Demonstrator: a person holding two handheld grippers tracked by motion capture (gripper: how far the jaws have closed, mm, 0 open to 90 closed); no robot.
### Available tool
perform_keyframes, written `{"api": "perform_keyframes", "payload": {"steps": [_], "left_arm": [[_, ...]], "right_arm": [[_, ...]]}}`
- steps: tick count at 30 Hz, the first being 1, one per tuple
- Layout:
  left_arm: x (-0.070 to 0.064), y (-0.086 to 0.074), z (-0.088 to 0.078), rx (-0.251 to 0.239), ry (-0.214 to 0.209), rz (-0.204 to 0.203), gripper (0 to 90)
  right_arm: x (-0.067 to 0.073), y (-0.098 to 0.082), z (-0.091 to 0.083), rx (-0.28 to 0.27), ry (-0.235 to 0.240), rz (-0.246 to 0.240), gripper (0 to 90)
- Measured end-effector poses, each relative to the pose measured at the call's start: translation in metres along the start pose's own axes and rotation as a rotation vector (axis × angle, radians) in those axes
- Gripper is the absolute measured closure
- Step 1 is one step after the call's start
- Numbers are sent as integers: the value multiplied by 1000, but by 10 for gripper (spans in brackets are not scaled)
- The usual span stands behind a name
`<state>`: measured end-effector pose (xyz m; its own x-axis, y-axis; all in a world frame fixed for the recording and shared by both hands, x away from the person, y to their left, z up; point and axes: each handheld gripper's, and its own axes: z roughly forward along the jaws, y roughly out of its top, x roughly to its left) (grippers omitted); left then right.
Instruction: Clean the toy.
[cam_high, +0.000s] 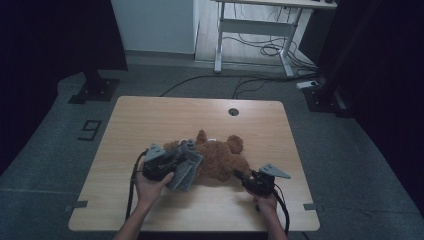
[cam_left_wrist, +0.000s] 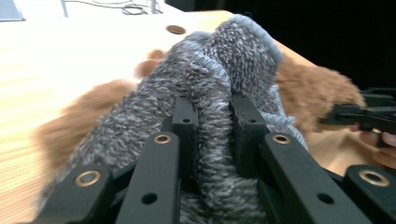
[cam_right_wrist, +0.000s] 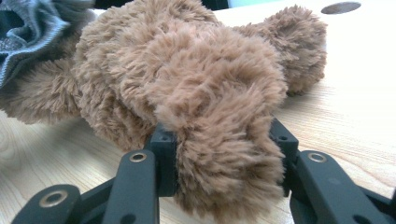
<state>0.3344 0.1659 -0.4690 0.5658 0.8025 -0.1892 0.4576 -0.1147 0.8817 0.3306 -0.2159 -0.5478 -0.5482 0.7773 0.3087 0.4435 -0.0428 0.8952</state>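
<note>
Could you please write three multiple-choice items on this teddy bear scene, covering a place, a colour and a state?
1. Where does the teddy bear lie?
A. on the wooden table
B. on the floor
C. on a chair

2. What colour is the knitted garment?
A. red
B. grey
C. yellow

3. What is the right hand-held gripper doing?
A. hanging open above the table
B. gripping a cable
C. clamping part of the bear

Answers: 1 A, the high view shows the bear on the tabletop; 2 B, the left gripper view shows grey knit, clamped by the left hand-held gripper; 3 C, brown fur is squeezed between its jaws.
</note>
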Motion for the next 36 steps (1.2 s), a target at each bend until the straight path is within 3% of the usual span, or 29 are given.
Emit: {"api": "perform_keyframes", "payload": {"steps": [2, 3, 6, 12, 15, 17, 18, 20, 21, 22, 23, 25, 26, 27, 28, 31, 32, 33, 36], "left_arm": [[8, -2, -5, -3, 16, -13, 750], [23, -7, -14, 4, 54, -34, 749], [40, -18, -21, 25, 90, -58, 749], [45, -23, -24, 31, 107, -54, 749], [38, -14, -25, 5, 80, -47, 749], [23, 0, -21, -11, 44, -25, 749], [23, 0, -21, -11, 44, -25, 749], [8, 10, -14, -10, 34, 4, 750], [-9, 22, -4, -6, -7, 31, 750], [-9, 22, -4, -6, -7, 31, 749], [-29, 34, 9, -1, -38, 74, 749], [-50, 45, 21, 4, -80, 111, 749], [-50, 45, 21, 4, -80, 111, 749], [-72, 55, 32, 9, -108, 155, 749], [-72, 55, 32, 9, -108, 155, 748], [-106, 60, 54, 43, -145, 222, 748], [-119, 56, 68, 75, -144, 253, 747], [-119, 56, 68, 75, -144, 253, 746], [-127, 42, 88, 132, -128, 273, 746]], "right_arm": [[0, 0, 0, 0, -1, -1, 578], [0, 0, 0, 1, 0, -1, 579], [0, 0, 0, 0, -1, -2, 578], [0, -1, 0, 0, -2, 0, 579], [0, -1, 0, 0, -3, 3, 578], [0, -1, 1, -1, -1, 2, 578], [0, -1, 1, -1, -1, 2, 578], [0, -1, 1, -1, -1, 3, 578], [0, -1, 1, -2, -2, 1, 578], [0, -1, 1, -2, -2, 1, 578], [0, -2, 1, -2, -2, 2, 578], [0, -2, 1, -3, -2, 3, 578], [0, -2, 1, -2, -1, 3, 578], [0, -2, 1, -2, -1, 5, 578], [0, -2, 1, -2, -1, 5, 578], [0, -2, 1, 0, 4, 4, 578], [0, -3, 1, 0, 4, 6, 578], [0, -3, 1, 0, 4, 6, 578], [0, -2, -1, 1, -1, -1, 578]]}}
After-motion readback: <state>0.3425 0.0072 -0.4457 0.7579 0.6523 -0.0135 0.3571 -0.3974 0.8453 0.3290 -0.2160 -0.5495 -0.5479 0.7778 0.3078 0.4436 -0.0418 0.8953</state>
